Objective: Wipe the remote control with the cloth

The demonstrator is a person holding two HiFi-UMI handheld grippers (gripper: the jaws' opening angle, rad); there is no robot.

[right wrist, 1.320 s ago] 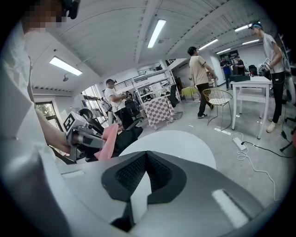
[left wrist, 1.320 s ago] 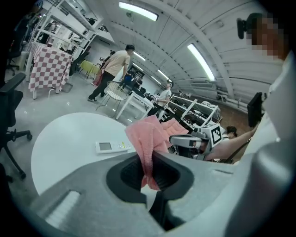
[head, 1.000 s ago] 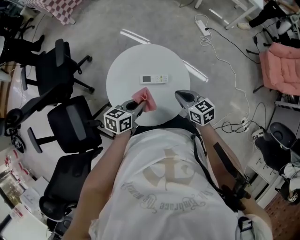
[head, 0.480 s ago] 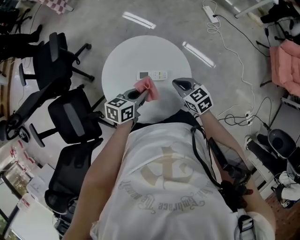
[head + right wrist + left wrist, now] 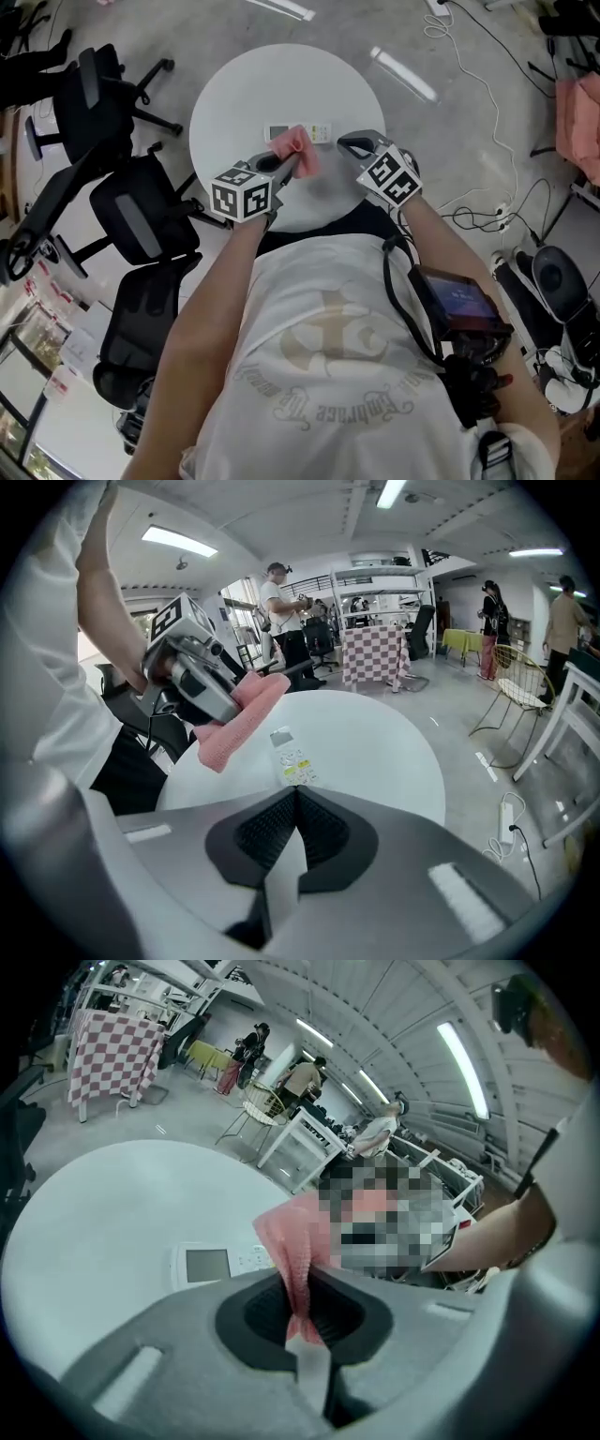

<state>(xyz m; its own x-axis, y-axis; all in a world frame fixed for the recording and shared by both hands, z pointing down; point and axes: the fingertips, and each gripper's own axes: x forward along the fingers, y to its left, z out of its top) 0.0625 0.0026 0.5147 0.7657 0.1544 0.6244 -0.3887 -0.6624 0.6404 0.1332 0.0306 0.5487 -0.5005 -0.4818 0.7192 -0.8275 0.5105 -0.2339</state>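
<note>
L tongs (image 5: 283, 165) clamp cloth (image 5: 298, 150), now closer to remote (image 5: 276, 132), R tongs (image 5: 347, 143) closed, empty

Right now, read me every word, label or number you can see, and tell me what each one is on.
No text here reads clearly.
Remote control: button and sticker print, too small to read.
Shirt: curved lettering under an emblem, upside down and blurred, unreadable.
Marker cubes: black-and-white square patterns only, no words.
</note>
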